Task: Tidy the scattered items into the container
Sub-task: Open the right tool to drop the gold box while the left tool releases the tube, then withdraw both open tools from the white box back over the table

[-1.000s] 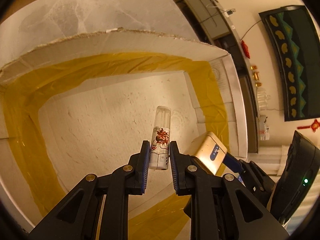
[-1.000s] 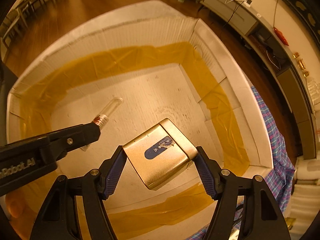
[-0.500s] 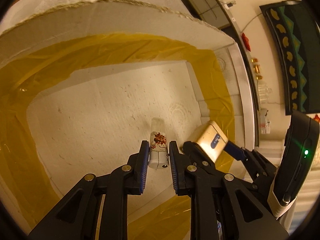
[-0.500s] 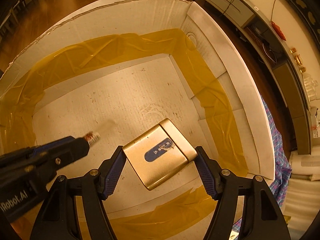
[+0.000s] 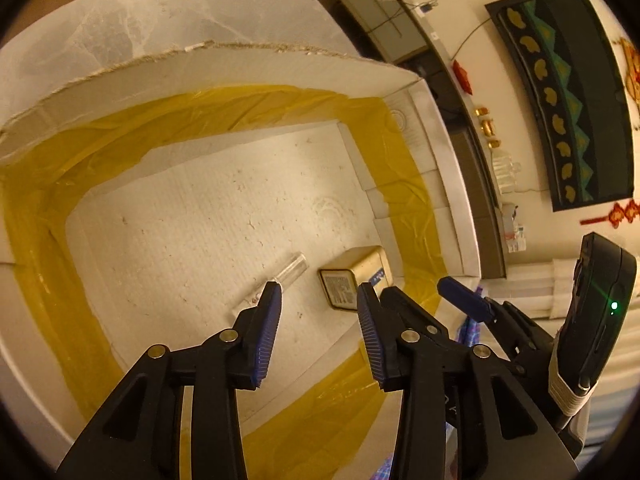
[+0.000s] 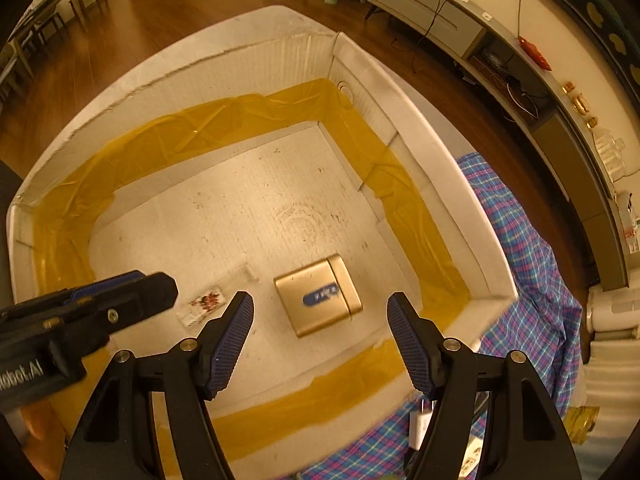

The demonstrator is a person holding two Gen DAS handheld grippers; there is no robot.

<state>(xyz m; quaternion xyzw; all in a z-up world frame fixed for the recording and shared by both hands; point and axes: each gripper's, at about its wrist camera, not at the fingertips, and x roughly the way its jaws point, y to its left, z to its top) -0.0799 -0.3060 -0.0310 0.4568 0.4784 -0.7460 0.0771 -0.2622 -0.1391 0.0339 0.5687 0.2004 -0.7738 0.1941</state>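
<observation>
Both my hand-held grippers hang spread and empty above the white box [image 6: 408, 92]: left hand-held gripper [image 5: 318, 312], right hand-held gripper [image 6: 320, 320]. The gold case [image 6: 318, 298] and the clear tube [image 6: 216, 296] lie flat on its floor, just beside each other, low enough that neither should roll out.

White lettering on the side of the left gripper [image 6: 86, 312] reads "obot.AI" — its first letters are cut off at the edge of the right wrist view. The gold box [image 6: 318, 300] carries a blue oval label with pale characters too small to read, and in the left wrist view its end face [image 5: 340, 286] shows a dense printed code patch — also illegible.
</observation>
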